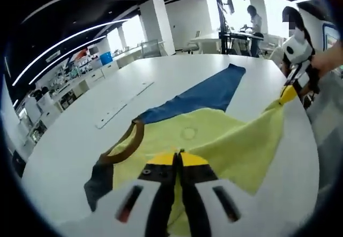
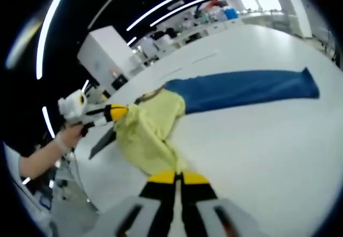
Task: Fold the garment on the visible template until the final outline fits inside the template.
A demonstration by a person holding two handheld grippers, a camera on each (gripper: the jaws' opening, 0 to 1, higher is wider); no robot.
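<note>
Two grippers: both clamped on one garment, held up off the counter
Garment: yellow fabric top with a brown collar band and one long blue sleeve (image 1: 214,135), (image 2: 147,124)
Garment position: partly lifted over the white counter (image 1: 75,140); yellow body bunched and hanging between the two grippers, blue sleeve stretched out flat on the counter away from both
Blue sleeve: (image 1: 211,91), (image 2: 246,89) lies straight, cuff end at the far side, joins the yellow body near the collar
Collar: brown curved band (image 1: 126,143) with a dark patch below it, just left of the left gripper's jaws
Left gripper: (image 1: 178,159) white body, yellow-tipped black jaws pressed together, yellow cloth pinched at the tips; in the right gripper view it comes in from the left (image 2: 119,111), held by a hand (image 2: 67,135), jaws closed on an edge of the yellow cloth
Right gripper: (image 2: 178,179) same build, jaws together with no visible gap, yellow cloth running straight into the tips; in the left gripper view it comes in from the right (image 1: 288,93), gripping a corner of the yellow cloth pulled up into a point
Template: faint long outline marks on the counter (image 1: 123,105) left of the garment; cannot tell the full shape
Background: open white room, ceiling strip lights, two people standing at a far desk (image 1: 252,22)
</note>
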